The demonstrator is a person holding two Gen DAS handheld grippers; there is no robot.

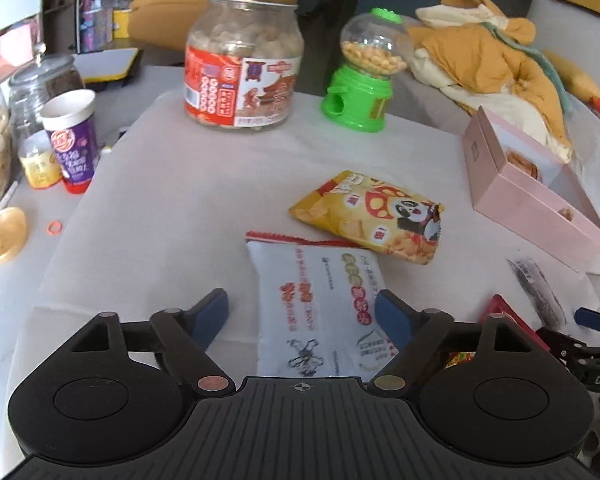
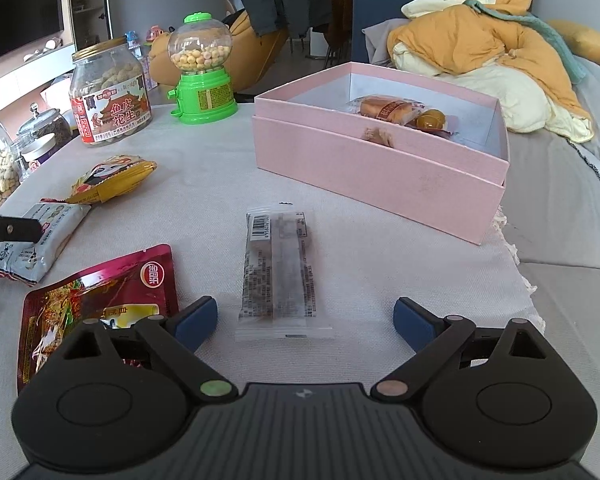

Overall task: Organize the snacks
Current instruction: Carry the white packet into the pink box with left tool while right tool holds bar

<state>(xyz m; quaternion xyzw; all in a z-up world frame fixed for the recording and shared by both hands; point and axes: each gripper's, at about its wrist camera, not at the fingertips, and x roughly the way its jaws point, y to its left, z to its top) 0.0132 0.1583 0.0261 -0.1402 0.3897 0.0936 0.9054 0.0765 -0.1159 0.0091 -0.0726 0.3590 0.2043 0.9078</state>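
Note:
In the left wrist view my left gripper (image 1: 302, 316) stands open over a white snack packet (image 1: 320, 300) that lies flat on the cloth. Its left pad is clear of the packet and its right pad is at the packet's edge. A yellow panda chip bag (image 1: 372, 216) lies just beyond. My right gripper (image 2: 305, 320) is open around the near end of a clear packet with a dark snack (image 2: 280, 272), touching nothing. A red pouch (image 2: 100, 300) lies to its left. The open pink box (image 2: 380, 168) sits ahead to the right and holds a few wrapped snacks.
A peanut jar (image 1: 242, 64) and a green candy dispenser (image 1: 364, 76) stand at the table's far side. A purple cup (image 1: 74, 140) and glass jars crowd the left edge. Yellow bedding (image 2: 480, 52) is piled behind the box. The cloth's frayed right edge (image 2: 520, 272) is near.

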